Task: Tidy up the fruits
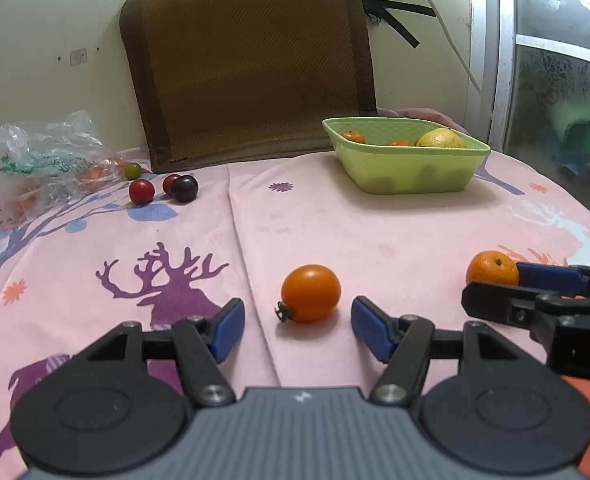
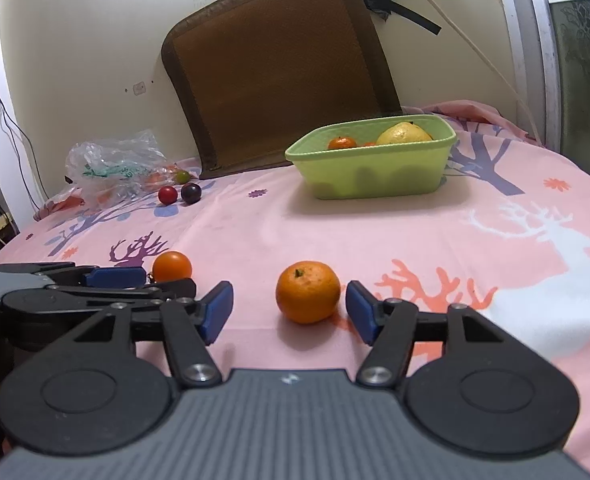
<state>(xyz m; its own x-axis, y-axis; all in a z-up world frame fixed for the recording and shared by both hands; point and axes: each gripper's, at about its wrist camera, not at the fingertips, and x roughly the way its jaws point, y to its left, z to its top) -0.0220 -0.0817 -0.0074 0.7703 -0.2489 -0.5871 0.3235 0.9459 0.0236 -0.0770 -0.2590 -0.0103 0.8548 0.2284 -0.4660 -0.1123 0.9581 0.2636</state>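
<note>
The task looks partly done: the green basket [image 2: 375,168] already holds a yellow fruit [image 2: 403,134] and small oranges, while plums [image 1: 163,189] lie loose far off by the plastic bag [image 1: 43,160]. The left gripper [image 1: 297,330] has its jaws spread, the orange tomato [image 1: 311,293] resting on the pink cloth [image 1: 395,240] between them, untouched. The right gripper [image 2: 287,312] likewise brackets the mandarin [image 2: 307,292], jaws spread.

a home bedroom, by the look of it. a pink deer-print bedsheet [image 2: 415,232] covers the surface, a brown cushion [image 2: 279,68] leans on a scuffed wall, and a crumpled plastic bag [image 2: 115,160] lies nearby.
</note>
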